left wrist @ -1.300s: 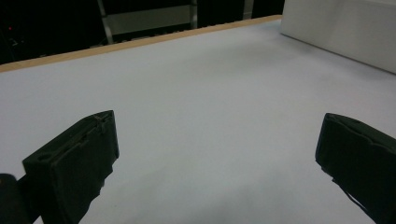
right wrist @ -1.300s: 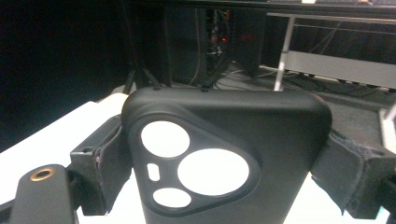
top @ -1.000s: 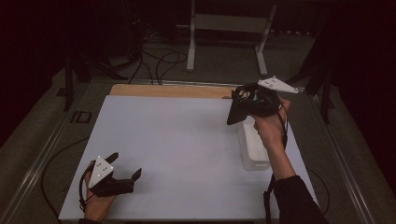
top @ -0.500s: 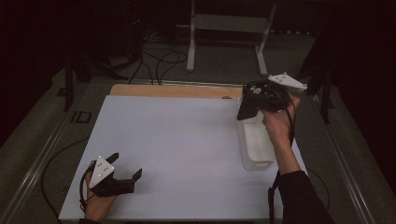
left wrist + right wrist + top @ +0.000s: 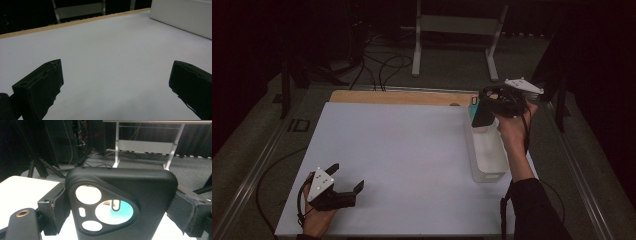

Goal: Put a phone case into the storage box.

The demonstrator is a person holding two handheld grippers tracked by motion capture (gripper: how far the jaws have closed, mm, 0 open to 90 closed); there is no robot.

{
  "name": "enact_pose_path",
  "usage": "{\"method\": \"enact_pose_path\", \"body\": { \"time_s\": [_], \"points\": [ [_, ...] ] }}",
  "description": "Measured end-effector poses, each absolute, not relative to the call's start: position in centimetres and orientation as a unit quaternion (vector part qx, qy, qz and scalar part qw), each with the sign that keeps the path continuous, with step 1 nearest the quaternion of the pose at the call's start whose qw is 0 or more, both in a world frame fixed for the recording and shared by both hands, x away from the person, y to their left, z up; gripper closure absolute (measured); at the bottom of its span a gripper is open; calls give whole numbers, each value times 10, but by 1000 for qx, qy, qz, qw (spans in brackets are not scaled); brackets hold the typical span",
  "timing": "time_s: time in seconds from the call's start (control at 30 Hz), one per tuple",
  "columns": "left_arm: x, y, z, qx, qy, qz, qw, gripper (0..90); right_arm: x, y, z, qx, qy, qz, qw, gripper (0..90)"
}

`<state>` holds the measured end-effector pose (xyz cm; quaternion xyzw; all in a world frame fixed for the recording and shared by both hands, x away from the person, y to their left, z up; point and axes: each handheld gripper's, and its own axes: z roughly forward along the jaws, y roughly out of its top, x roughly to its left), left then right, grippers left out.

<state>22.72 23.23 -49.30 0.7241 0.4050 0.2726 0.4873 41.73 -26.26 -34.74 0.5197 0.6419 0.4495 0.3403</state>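
My right gripper [image 5: 484,111] is shut on a black phone case [image 5: 482,114], held upright above the far end of a white bin [image 5: 488,161] at the table's right side. In the right gripper view the case [image 5: 140,192] stands between both jaws with its camera cutout facing me. Something teal [image 5: 122,214] shows through that cutout, and a teal object [image 5: 473,101] peeks out behind the case. My left gripper [image 5: 347,176] rests on the white table [image 5: 402,150] near its front left corner, open, with nothing between its jaws [image 5: 115,82].
A wooden strip [image 5: 397,97] runs along the table's far edge. Beyond it are a metal stand [image 5: 454,25] and cables [image 5: 382,65] on the floor. The white bin's side [image 5: 185,15] lies far ahead of the left gripper.
My right gripper has carried the phone case to the right and slightly away, over the bin's far end. The left gripper has stayed put.
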Motion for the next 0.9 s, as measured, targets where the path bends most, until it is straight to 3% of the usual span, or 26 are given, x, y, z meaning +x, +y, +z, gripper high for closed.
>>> {"method": "enact_pose_path", "body": {
  "time_s": [0.9],
  "points": [
    [227, 232, -493, 725, 403, 276, 486, 2, 438, -273, -382, 559, 640, 415, 325, 133]
  ]
}}
